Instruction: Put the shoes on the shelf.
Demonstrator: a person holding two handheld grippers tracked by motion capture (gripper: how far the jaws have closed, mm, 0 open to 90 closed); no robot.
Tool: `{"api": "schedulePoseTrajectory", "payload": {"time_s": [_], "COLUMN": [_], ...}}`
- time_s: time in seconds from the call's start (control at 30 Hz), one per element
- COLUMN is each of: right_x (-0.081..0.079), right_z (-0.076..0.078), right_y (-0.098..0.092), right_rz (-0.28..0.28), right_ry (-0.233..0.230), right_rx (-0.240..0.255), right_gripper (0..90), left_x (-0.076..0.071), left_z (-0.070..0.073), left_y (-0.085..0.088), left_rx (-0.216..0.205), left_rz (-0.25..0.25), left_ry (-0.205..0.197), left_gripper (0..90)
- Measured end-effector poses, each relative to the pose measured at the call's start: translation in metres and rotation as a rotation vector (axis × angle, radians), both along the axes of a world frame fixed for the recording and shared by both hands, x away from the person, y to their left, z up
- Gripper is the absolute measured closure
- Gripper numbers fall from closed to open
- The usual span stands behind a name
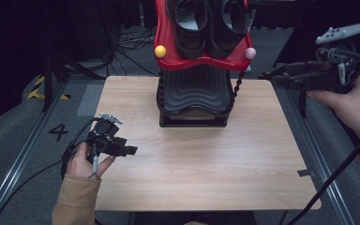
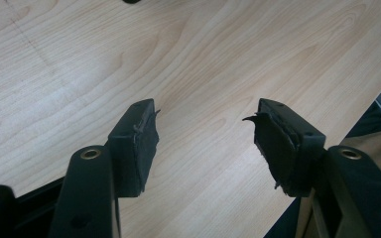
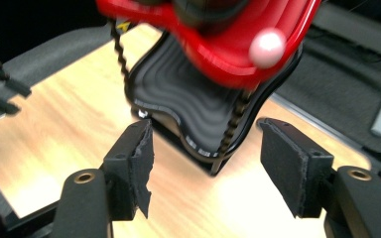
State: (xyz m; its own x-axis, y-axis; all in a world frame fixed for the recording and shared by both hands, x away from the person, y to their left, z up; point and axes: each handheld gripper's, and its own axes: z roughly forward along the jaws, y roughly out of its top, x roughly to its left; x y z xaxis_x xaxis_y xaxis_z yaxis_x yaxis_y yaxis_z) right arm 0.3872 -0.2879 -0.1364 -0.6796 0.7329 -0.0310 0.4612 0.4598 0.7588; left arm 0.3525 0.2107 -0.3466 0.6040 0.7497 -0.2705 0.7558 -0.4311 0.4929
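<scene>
We hold the right gripper [image 1: 274, 77] wide and empty beside the rack [image 1: 194, 98]; our left gripper [image 1: 130, 150] hangs wide above the table [image 1: 206, 173].

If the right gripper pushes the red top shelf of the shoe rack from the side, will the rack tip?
Probably it could. The shoe rack is tall on a small base, and two black shoes load its red shelf. Its thin twisted posts may flex first.
</scene>
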Motion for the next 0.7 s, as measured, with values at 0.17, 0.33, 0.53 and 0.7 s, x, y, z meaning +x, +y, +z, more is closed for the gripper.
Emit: {"api": "schedulePoseTrajectory", "payload": {"time_s": [0.17,0.33,0.53,0.7], "right_x": [-0.002,-0.007,-0.012,-0.014], "right_z": [-0.042,-0.083,-0.124,-0.16], "right_y": [-0.004,-0.006,-0.01,-0.015], "right_rz": [0.043,0.103,0.14,0.164], "right_ry": [0.053,0.066,0.074,0.116], "right_rx": [-0.019,-0.028,-0.049,-0.083], "right_gripper": [39.6,40.7,44.6,46.1], "left_x": [-0.004,-0.008,-0.008,-0.007], "left_z": [-0.003,-0.003,-0.006,-0.01], "left_y": [0.0,0.003,0.002,-0.001], "left_rx": [0.007,0.012,0.014,0.022], "left_rz": [0.0,0.008,0.014,0.004], "left_ry": [0.008,0.003,0.011,0.018], "left_gripper": [42.4,42.3,42.3,42.0]}}
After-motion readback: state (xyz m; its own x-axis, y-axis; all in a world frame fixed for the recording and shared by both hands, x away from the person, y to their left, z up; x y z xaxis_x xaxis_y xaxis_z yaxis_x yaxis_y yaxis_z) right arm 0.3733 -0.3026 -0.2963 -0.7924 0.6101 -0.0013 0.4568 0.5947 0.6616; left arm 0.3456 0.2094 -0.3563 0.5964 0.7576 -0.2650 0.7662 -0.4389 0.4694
